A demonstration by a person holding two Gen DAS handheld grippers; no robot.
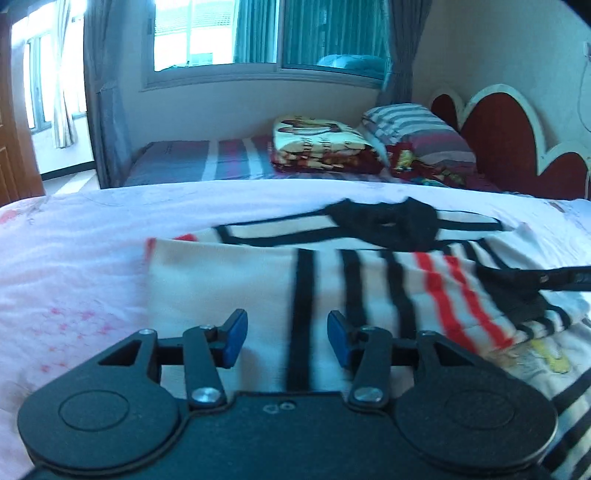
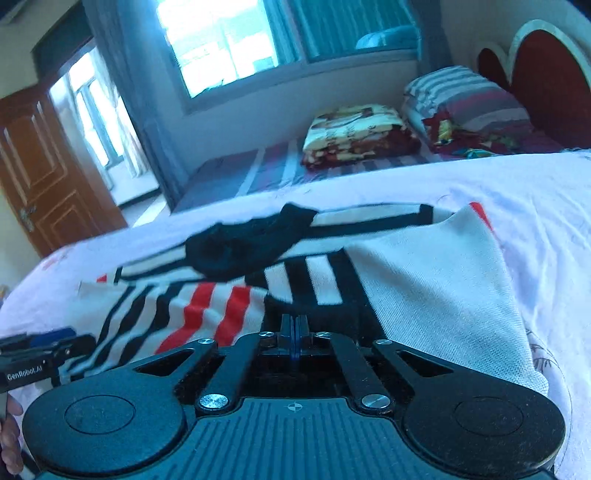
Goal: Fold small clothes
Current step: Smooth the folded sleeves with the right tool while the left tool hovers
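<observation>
A white garment with black and red stripes (image 1: 229, 280) (image 2: 436, 280) lies spread on the pale pink bedsheet (image 1: 74, 258). A small black piece of clothing (image 1: 388, 225) (image 2: 240, 247) rests on its far part. My left gripper (image 1: 287, 338) hovers open over the garment's white part, blue pads apart with nothing pinched; it also shows at the left edge of the right wrist view (image 2: 55, 341). My right gripper (image 2: 293, 330) is shut, its pads together on the garment's black edge, and the white cloth tents up beside it. In the left wrist view the right gripper (image 1: 517, 277) reaches in from the right.
Beyond the sheet stands a second bed with a folded patterned blanket (image 1: 325, 147), striped pillows (image 1: 413, 129) and a red headboard (image 1: 509, 140). A window (image 1: 221, 33) is on the far wall, a wooden door (image 2: 40, 166) to the left. A hand (image 2: 9, 424) holds the left gripper.
</observation>
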